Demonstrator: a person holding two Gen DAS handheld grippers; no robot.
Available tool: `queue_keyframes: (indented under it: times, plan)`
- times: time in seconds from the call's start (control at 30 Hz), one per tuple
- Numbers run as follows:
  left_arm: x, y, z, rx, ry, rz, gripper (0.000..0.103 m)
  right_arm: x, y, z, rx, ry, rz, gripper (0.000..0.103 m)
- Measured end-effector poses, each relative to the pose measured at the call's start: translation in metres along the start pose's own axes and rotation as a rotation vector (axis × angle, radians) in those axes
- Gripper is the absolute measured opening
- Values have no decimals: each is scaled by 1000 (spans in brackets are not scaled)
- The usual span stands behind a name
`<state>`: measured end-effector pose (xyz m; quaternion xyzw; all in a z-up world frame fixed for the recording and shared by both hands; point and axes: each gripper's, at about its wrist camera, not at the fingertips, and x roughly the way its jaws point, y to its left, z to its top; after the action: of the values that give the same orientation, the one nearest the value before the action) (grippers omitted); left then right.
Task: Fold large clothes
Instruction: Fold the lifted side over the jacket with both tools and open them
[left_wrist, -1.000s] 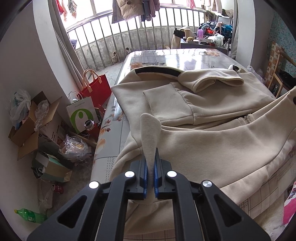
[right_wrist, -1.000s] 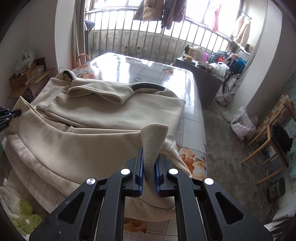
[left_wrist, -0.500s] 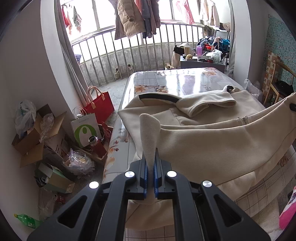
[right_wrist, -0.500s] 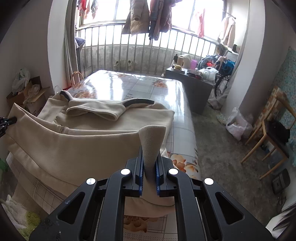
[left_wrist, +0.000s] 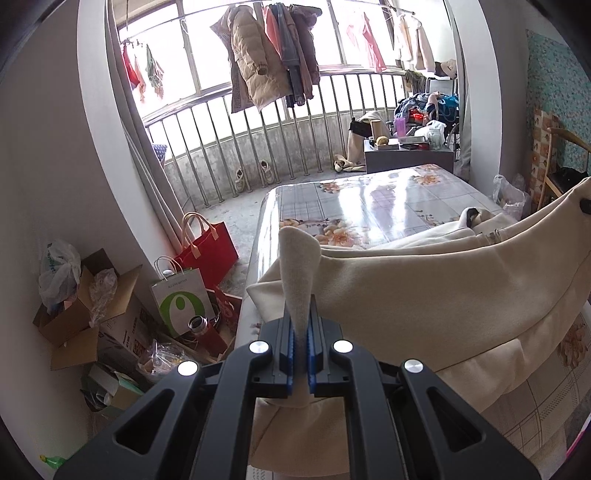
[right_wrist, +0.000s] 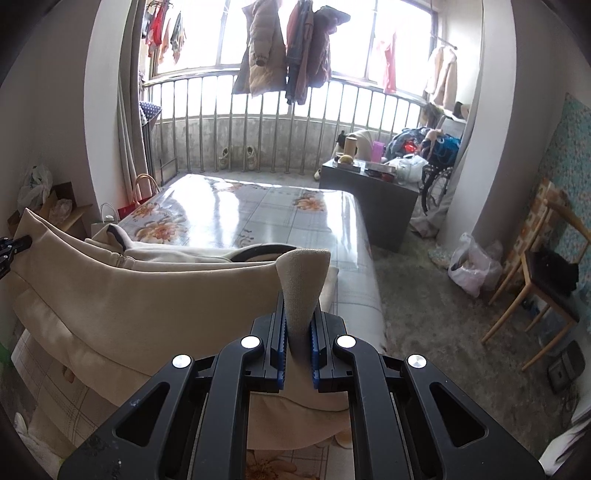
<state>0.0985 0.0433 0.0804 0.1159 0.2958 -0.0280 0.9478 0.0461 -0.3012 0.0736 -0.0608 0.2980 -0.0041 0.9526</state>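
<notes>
A large cream jacket (left_wrist: 424, 280) with a dark-trimmed collar lies on the shiny floral table (left_wrist: 369, 199). Its near hem is lifted and stretched taut between both grippers. My left gripper (left_wrist: 301, 328) is shut on the hem's left corner, which sticks up between the blue pads. My right gripper (right_wrist: 298, 325) is shut on the hem's right corner in the same way. The jacket (right_wrist: 147, 295) hangs as a raised band that hides most of its body behind it. The right gripper's tip (left_wrist: 584, 205) shows at the far right edge of the left wrist view.
Left of the table stand a red bag (left_wrist: 208, 245), a white paper bag (left_wrist: 179, 299) and open cardboard boxes (left_wrist: 77, 317). A dark low table (right_wrist: 373, 195) with clutter stands behind, a wooden chair (right_wrist: 543, 273) at right. Railing and hanging clothes (left_wrist: 269, 62) fill the back.
Both grippers have risen with the hem. The lifted band of fabric now covers the jacket's pocket and front, and more of the window and hanging clothes has come into view.
</notes>
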Motion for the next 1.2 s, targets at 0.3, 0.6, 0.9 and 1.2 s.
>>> queue_keyframes:
  times: [0.3,0.6,0.9,1.2]
  plan:
    - [30,9,24,7,-15,6,5,35,3,31,-31,-14,-5,8]
    - [67,13,44,36,-25,18,5,77,4,51,-50,6,-13,8]
    - [102,13,57,62,-23,25,5,111,4,60,-70,29,-17,8]
    - [183,21,44,7,158,-66,5,191,-3,38,-41,202,22,11]
